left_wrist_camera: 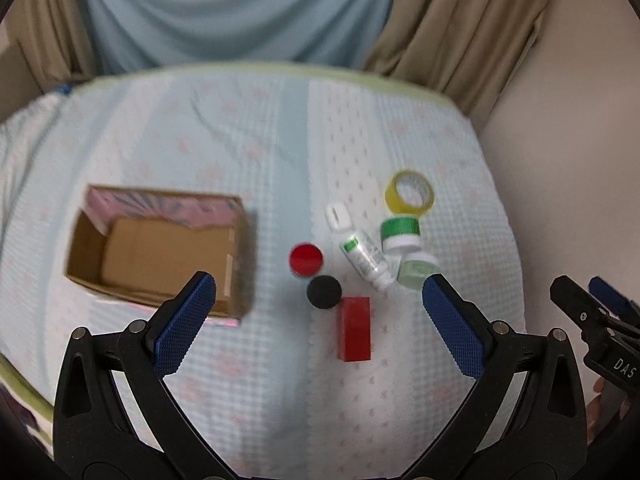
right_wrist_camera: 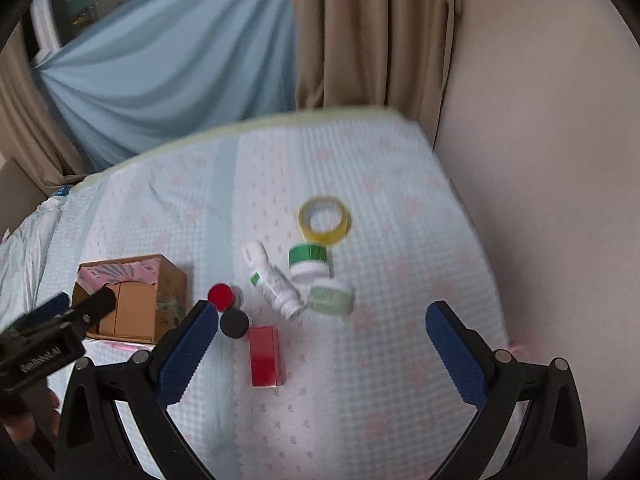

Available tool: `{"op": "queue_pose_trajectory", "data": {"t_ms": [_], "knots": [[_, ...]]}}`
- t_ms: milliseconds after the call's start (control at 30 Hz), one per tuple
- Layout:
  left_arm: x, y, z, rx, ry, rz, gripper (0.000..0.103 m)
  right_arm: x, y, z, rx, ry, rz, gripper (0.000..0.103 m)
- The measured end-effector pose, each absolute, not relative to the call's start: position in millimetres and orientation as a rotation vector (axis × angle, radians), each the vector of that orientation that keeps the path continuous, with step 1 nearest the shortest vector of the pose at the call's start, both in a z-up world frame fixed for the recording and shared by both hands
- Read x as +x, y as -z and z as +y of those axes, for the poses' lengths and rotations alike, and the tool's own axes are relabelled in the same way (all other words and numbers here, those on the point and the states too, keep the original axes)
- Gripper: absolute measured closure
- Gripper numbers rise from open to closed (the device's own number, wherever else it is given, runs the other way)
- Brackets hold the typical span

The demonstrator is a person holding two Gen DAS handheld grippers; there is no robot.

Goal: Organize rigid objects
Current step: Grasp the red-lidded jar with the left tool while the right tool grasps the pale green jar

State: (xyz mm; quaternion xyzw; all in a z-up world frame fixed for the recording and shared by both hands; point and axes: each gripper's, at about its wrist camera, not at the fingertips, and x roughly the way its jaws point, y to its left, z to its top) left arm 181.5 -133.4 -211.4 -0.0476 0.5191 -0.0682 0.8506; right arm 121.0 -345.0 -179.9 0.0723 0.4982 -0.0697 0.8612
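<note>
**Red block is dead ahead, lying lengthwise**

Both your hand-held grippers, left [left_wrist_camera: 319, 288] and right [right_wrist_camera: 322, 316], are spread wide, holding nothing. The red rectangular block [left_wrist_camera: 354, 328] on the bed lies nearest, long axis pointing away from you, left one closest. The open cardboard box [left_wrist_camera: 160, 248] sits to its left.

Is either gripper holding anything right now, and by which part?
Nothing is held. The left gripper and the right gripper both have jaws open, empty, above the bed.
</note>
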Motion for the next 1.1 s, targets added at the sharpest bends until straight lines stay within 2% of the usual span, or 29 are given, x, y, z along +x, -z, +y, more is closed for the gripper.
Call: {"op": "queue_pose_trajectory", "data": {"t_ms": [367,433,600,667,733,900,967,1000,1033,1067,1100], "knots": [[270.0,361.2,-168.2,-0.046,0.098,1.341,0.001,205.2,333.8,-390.3,0.443,0.187,1.321,0.000],[280.3,390.9,-170.5,-0.053,0.081,1.389,0.006,215.1,357.6,-395.4,0.482,0.194,1.354,0.000],[293.3,438.9,-172.1,-0.044,0.043,1.451,0.008,234.1,406.5,-398.8,0.520,0.204,1.440,0.000],[298.4,454.8,-171.4,-0.033,0.028,1.469,0.010,241.0,423.3,-397.5,0.524,0.201,1.471,0.007],[301.6,465.2,-169.7,-0.037,0.021,1.485,0.017,244.6,433.4,-395.7,0.530,0.195,1.495,0.010],[308.9,486.2,-164.4,-0.064,0.002,1.513,0.025,250.7,451.5,-393.8,0.557,0.199,1.532,0.017],[310.9,494.3,-165.2,-0.055,0.006,1.521,0.031,254.1,457.7,-393.9,0.566,0.204,1.545,0.018],[311.7,497.5,-165.6,-0.048,0.007,1.526,0.041,255.0,460.5,-394.3,0.571,0.208,1.550,0.018],[312.4,501.8,-165.6,-0.049,0.013,1.534,0.052,256.1,463.3,-394.7,0.577,0.211,1.555,0.020],[313.1,503.5,-166.1,-0.058,0.020,1.534,0.052,257.1,465.8,-394.7,0.582,0.211,1.560,0.031],[313.1,504.4,-165.7,-0.060,0.019,1.527,0.052,259.0,469.4,-393.6,0.573,0.219,1.571,0.034]]}}
